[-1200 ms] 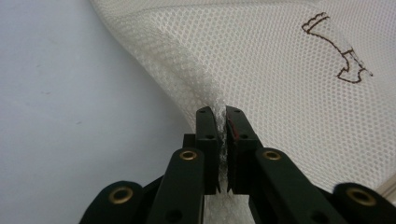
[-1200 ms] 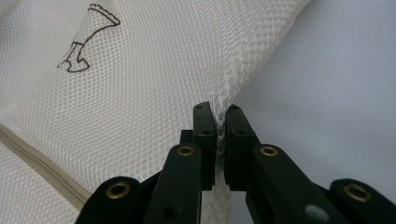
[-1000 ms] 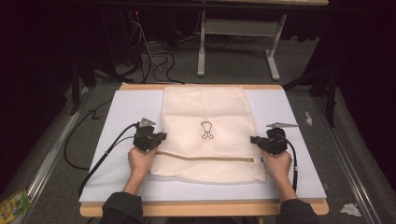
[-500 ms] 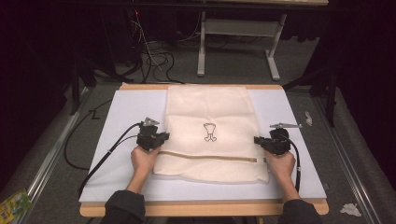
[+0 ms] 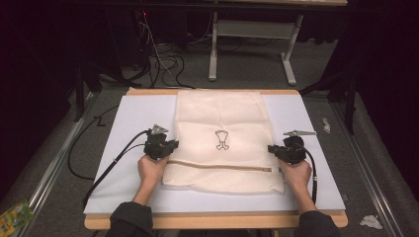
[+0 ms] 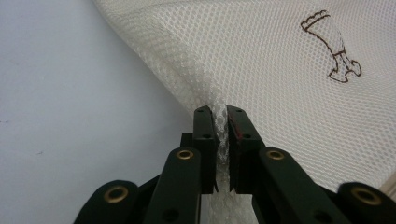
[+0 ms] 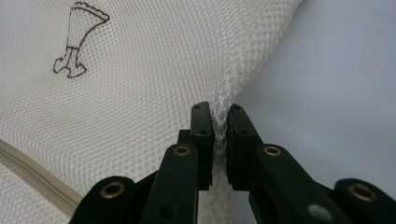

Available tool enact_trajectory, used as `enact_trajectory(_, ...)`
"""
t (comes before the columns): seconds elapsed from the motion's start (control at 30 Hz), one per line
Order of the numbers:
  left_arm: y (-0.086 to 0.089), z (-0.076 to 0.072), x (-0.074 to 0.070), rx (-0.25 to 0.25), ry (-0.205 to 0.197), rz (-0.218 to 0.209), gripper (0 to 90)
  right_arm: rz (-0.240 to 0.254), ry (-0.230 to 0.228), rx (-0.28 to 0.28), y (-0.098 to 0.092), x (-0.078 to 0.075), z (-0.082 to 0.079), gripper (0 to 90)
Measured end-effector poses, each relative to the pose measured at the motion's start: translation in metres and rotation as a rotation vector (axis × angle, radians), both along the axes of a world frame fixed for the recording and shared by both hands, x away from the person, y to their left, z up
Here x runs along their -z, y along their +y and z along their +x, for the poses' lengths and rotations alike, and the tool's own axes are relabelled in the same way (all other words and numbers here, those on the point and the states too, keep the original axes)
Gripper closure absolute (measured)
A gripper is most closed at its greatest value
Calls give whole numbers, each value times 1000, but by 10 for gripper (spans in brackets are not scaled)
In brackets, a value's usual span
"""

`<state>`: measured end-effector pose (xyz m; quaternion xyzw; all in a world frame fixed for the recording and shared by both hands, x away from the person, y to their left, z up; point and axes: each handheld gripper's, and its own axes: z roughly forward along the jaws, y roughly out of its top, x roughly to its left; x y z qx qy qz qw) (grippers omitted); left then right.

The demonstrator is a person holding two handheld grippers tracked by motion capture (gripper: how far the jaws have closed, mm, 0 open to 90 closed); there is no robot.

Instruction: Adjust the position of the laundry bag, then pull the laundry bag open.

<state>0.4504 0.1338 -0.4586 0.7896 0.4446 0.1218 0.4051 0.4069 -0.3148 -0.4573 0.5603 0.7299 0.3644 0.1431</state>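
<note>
Left gripper [image 6: 221,122] pinches the mesh laundry bag's [image 5: 222,123] left edge; right gripper [image 7: 219,120] pinches its right edge, jaws just easing. Bag lies flat between them on white-covered table [image 5: 138,113]. Bare sheet outboard of each gripper, dark room with cables beyond.

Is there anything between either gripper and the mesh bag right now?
Nothing visible. The left gripper and right gripper each have a pinched fold of the mesh bag directly between their jaws, one at each side edge. Both have just been easing open slightly.
</note>
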Motion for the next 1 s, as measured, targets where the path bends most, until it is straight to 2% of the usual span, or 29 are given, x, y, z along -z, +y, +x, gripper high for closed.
enact_trajectory(0.33, 1, -2, -3, 0, -13, 1, 834, -7, -3, -4, 1, 0, 0, 825)
enact_trajectory(0.6, 2, -4, -3, 8, -20, 11, 819, -6, -4, 0, 0, 1, -2, 767)
enact_trajectory(0.73, 2, -7, -1, 11, -27, 16, 807, -2, -8, 2, -1, 4, -3, 698)
enact_trajectory(0.77, 2, -7, 0, 14, -29, 25, 789, 2, -5, 6, -2, 5, -5, 644)
enact_trajectory(0.8, 2, -8, 0, 15, -33, 31, 789, 2, -5, 6, -2, 5, -5, 644)
enact_trajectory(0.9, 2, -13, -2, 16, -54, 50, 728, 29, -9, 10, -5, 4, -9, 560)
enact_trajectory(1.0, 3, -19, -5, 16, -83, 54, 648, 25, -18, 4, -5, 3, -14, 503)
